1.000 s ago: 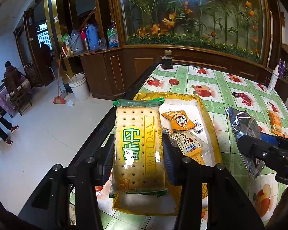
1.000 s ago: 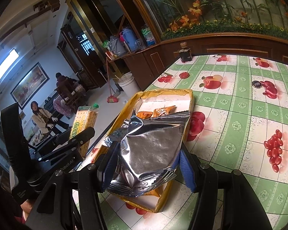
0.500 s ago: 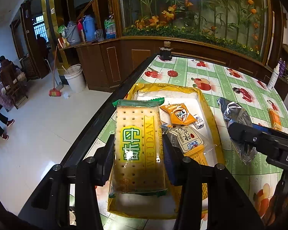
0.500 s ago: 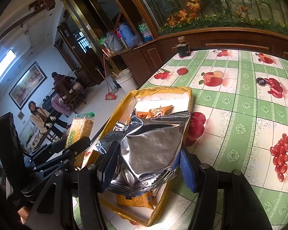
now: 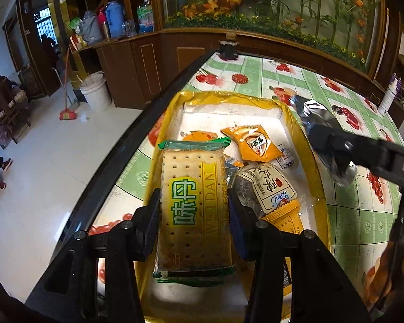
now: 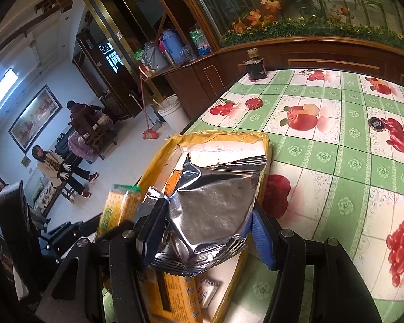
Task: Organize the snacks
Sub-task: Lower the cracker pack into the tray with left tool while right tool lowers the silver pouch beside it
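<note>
Both my grippers have dropped closer over the tray (image 5: 291, 123): left gripper (image 5: 194, 212) clamps the crackers (image 5: 194, 204), right gripper (image 6: 204, 231) clamps the foil bag (image 6: 215, 204).

I count one cracker pack (image 5: 195, 204), one silver foil bag (image 6: 210, 210), one yellow tray (image 5: 296, 134), two orange sachets (image 5: 253, 142) in it, one white-label packet (image 5: 272, 185), two claws.

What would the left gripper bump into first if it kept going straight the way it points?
Probably the yellow-rimmed tray, or the small snack packets lying in it. The left gripper, holding the green-ended cracker pack, points down over the tray, though depth is hard to judge.
</note>
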### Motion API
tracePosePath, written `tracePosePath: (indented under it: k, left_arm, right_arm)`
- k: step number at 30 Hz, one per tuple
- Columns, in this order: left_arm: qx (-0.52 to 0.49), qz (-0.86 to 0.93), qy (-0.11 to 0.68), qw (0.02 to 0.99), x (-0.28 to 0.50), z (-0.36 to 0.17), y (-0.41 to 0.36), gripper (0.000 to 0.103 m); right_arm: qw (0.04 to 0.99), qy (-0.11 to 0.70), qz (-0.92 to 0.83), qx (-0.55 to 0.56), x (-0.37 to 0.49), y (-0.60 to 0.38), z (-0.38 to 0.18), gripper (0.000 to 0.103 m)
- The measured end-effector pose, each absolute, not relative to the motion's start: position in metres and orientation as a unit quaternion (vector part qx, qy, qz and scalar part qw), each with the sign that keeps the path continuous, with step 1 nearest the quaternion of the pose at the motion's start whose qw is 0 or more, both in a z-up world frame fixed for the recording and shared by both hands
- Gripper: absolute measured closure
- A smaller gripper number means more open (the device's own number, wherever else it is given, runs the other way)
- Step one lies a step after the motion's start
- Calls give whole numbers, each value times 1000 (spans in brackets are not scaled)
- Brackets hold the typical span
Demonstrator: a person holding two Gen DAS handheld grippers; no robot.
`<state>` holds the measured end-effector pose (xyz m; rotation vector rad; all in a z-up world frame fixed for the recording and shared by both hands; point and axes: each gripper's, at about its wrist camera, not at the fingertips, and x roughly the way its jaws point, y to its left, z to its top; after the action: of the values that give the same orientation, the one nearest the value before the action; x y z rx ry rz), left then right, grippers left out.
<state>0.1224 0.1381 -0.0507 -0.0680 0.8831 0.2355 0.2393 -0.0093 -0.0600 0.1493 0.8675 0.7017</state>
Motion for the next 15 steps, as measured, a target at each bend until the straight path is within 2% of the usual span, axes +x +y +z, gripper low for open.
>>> tracePosePath:
  k: [15]
  left_arm:
    - [-26, 114, 431, 895, 136, -55, 139, 59]
  right_arm:
    - [833, 440, 333, 45, 279, 42, -88, 42]
